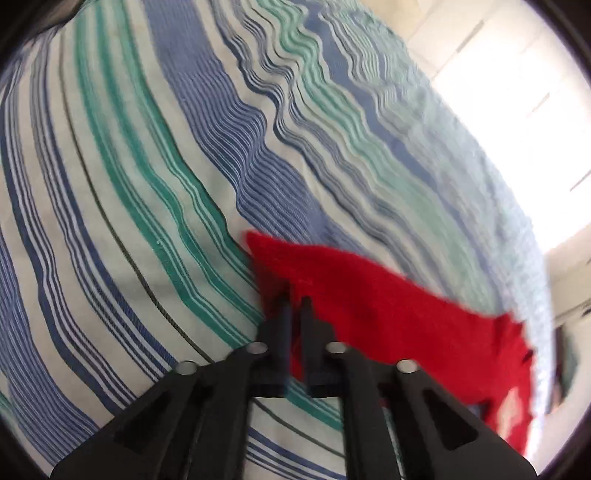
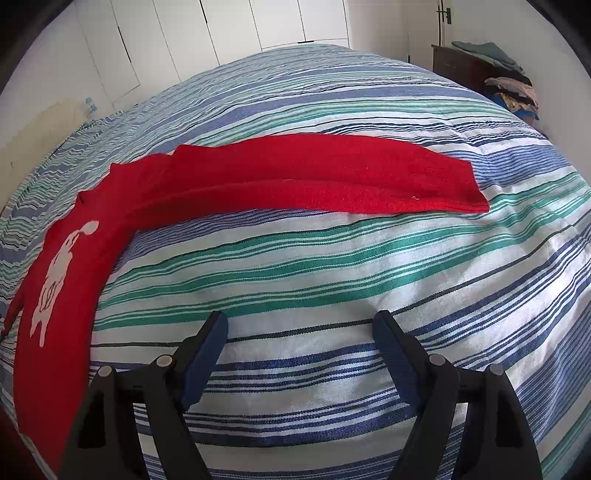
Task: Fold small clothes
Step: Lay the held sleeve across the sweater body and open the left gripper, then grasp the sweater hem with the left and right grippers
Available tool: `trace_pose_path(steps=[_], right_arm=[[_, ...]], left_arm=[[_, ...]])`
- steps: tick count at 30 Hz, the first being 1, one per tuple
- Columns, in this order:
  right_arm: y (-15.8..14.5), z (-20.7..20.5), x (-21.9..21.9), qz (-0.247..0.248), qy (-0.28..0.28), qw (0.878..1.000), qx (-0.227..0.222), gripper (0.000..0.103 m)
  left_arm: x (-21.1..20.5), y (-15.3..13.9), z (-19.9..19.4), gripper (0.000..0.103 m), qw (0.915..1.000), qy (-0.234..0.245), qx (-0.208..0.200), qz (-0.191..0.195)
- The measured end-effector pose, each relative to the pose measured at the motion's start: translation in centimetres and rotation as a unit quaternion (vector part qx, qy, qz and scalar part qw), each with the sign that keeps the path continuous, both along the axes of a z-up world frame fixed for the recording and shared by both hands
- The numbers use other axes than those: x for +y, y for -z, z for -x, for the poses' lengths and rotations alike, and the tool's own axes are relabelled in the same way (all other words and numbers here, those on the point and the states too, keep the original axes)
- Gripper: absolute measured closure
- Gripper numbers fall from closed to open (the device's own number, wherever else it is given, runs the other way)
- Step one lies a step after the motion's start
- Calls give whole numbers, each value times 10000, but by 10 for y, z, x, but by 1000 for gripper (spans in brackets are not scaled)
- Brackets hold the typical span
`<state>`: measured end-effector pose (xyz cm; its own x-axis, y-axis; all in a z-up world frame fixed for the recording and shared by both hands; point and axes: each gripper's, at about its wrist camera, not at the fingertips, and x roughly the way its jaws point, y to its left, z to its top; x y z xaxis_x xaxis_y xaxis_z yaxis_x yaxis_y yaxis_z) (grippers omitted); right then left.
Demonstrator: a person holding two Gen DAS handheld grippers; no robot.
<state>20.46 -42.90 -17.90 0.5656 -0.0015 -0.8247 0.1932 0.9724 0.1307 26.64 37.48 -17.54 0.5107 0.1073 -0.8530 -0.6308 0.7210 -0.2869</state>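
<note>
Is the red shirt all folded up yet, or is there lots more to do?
Not finished. The red shirt lies on the striped bedspread, with one long part already smoothed out flat. The left tongs are pinched shut on its edge, mid-move. The right tongs are open and hold nothing. The end with the white picture isn't folded yet.

Location: a home bedroom. Indicators: a bed (image 2: 332,258) with a striped cover, white wardrobe doors (image 2: 236,26) behind it, and a dark dresser (image 2: 458,66) stacked with clothes (image 2: 509,92).
</note>
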Motion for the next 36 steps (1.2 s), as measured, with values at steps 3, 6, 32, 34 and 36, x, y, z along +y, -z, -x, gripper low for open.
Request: trace_pose_path(steps=[3, 6, 32, 34, 36], right_arm=[[1, -1, 3, 108, -25, 9999, 32, 23], [3, -1, 4, 150, -39, 9999, 47, 23], [-9, 99, 154, -2141, -1719, 9533, 1256, 32], [-4, 92, 159, -2149, -1805, 9510, 1300, 72], [0, 87, 162, -2204, -1912, 9467, 1367, 98]], left_arm=[[1, -4, 3, 102, 9947, -395, 431, -841], [25, 9, 18, 102, 9934, -782, 571, -617], [-283, 6, 126, 53, 9185, 3632, 491, 1482], [-287, 9, 125, 97, 9124, 3655, 423, 1791], [-286, 6, 129, 102, 9154, 3606, 425, 1735]])
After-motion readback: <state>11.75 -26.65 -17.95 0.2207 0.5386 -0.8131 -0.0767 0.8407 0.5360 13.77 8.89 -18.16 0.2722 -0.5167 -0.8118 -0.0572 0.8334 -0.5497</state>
